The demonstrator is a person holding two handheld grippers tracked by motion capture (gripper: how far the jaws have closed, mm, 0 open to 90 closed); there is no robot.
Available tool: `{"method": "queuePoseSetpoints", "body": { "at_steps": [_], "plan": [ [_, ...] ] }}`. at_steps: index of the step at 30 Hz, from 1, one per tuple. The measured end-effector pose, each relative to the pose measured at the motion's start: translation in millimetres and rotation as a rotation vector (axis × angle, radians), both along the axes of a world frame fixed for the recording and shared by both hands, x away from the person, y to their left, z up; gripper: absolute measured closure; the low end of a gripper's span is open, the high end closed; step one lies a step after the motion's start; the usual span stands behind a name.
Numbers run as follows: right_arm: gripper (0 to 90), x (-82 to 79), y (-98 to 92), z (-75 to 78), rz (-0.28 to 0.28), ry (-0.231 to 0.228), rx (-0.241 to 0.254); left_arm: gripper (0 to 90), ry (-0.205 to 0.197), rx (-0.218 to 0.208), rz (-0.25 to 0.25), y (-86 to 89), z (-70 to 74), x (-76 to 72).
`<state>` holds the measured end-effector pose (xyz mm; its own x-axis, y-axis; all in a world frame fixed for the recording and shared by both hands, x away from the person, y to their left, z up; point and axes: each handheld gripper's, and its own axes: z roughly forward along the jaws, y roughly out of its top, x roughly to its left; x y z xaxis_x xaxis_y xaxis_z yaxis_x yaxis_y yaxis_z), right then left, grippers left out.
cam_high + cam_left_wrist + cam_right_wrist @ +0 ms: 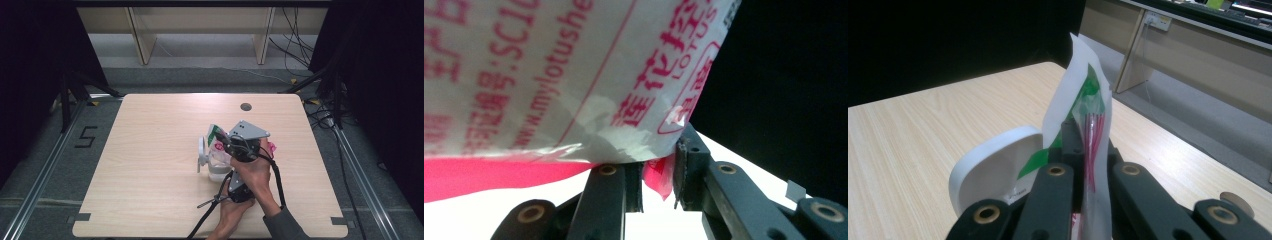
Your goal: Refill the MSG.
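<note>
A soft pack of wet wipes (216, 159), white with pink and green print, is held up above the wooden table (150, 150) between both grippers. Its round white flip lid (201, 152) faces left. My right gripper (223, 141), the one with the grey plate on top, is shut on the pack's upper sealed end. In the right gripper view the white and green flap (1075, 85) rises from between the jaws of the right gripper (1083, 145), with the lid (993, 165) at the left. My left gripper (659, 175) pinches the pack's (549, 75) pink lower corner from below.
A small round hole (245, 106) sits near the table's far edge. Beyond the table stand wooden furniture legs (142, 40). Cables (300, 50) lie on the floor at the right, and a dark stand (67, 95) is at the left.
</note>
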<state>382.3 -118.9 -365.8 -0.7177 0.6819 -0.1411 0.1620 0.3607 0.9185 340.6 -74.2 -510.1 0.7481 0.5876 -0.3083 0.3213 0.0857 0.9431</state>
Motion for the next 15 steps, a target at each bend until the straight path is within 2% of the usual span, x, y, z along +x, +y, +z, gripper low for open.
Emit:
{"method": "queuePoseSetpoints", "body": {
  "at_steps": [3,4,6,8,9,10,11,12,13,14,15],
  "plan": [
    [89.9,0.6,-0.1,0.2,0.004,-0.009,0.002,76.3,-0.002,0.009,-0.002,0.7,-0.1,0.2],
    [89.9,0.5,0.2,0.3,0.003,-0.015,0.005,76.3,-0.003,-0.002,0.005,-0.3,0.1,0.1],
    [89.9,-1.3,1.3,0.9,-0.002,-0.009,0.008,76.4,-0.006,0.008,0.002,1.2,0.2,0.5],
    [89.9,-1.8,1.2,1.4,-0.004,-0.005,0.009,76.4,-0.004,0.000,0.001,1.2,0.5,0.5],
    [89.9,-1.0,1.4,1.3,0.001,-0.022,0.009,76.4,-0.003,-0.006,0.008,0.4,0.7,0.3],
    [89.9,-1.2,1.7,1.5,0.004,-0.022,0.003,76.4,-0.004,-0.006,0.005,0.2,0.5,0.0],
    [89.9,-1.9,2.9,0.9,0.008,-0.001,-0.004,76.3,-0.005,-0.005,0.005,0.1,0.1,-0.2],
    [89.8,-0.7,2.1,0.8,0.011,-0.021,-0.022,76.3,-0.008,0.002,-0.027,0.3,-0.4,1.1],
    [89.8,0.4,2.2,-0.4,0.006,-0.020,-0.014,76.3,-0.004,0.018,-0.003,1.3,-0.2,0.2],
    [89.8,-0.3,2.1,-1.1,0.005,0.000,-0.001,76.3,-0.001,0.005,0.000,0.5,-0.1,-0.1],
    [89.8,-0.1,1.4,-0.5,0.007,-0.001,-0.001,76.3,-0.004,-0.006,0.007,-0.4,-0.1,-0.4]
  ]
}}
